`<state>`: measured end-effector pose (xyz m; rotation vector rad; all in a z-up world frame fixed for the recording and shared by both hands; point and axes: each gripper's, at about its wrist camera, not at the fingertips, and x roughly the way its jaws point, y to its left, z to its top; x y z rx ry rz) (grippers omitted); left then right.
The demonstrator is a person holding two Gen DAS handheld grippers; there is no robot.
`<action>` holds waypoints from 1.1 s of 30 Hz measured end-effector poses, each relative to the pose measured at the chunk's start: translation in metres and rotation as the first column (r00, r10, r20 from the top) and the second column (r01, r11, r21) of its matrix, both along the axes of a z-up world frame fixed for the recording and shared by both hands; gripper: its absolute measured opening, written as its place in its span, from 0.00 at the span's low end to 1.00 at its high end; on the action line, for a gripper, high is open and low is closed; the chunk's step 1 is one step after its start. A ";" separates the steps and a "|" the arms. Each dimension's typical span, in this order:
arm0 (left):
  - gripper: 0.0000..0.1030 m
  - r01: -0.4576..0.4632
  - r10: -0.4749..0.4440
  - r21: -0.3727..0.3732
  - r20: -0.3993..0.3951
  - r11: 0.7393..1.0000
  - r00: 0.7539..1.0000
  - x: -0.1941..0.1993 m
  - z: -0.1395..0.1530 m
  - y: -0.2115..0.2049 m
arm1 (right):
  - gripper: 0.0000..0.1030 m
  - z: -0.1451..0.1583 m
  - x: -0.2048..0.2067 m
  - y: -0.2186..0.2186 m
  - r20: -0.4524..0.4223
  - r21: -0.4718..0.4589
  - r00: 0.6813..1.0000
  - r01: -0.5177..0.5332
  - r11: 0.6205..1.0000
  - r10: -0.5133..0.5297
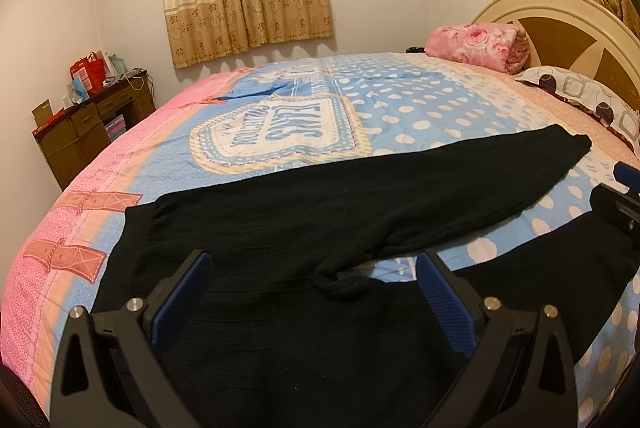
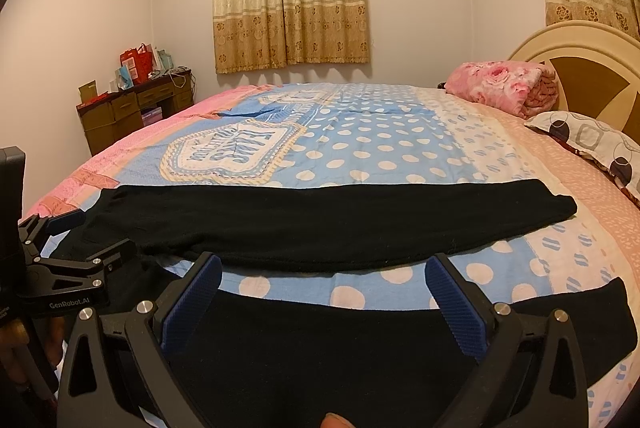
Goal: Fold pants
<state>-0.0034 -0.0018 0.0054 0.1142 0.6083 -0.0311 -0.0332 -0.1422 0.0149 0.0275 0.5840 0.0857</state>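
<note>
Black pants (image 1: 320,212) lie spread flat on the bed, waist at the left, the two legs running right and split apart. My left gripper (image 1: 314,270) is open over the crotch and near waist part, holding nothing. My right gripper (image 2: 322,274) is open above the near leg (image 2: 360,340), with the far leg (image 2: 320,228) lying beyond it. The right gripper shows at the right edge of the left wrist view (image 1: 616,204). The left gripper shows at the left of the right wrist view (image 2: 64,252).
The bed has a blue polka-dot and pink sheet (image 2: 360,148). A rolled pink floral blanket (image 2: 500,84) and a patterned pillow (image 2: 592,140) lie by the headboard (image 2: 592,68). A brown desk with bags (image 2: 132,100) stands at the far left wall.
</note>
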 end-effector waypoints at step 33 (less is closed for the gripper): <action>1.00 -0.004 0.004 0.003 0.004 1.000 1.000 0.001 0.000 0.003 | 0.99 0.006 0.004 -0.009 0.009 0.003 1.000 0.014 1.000 -0.014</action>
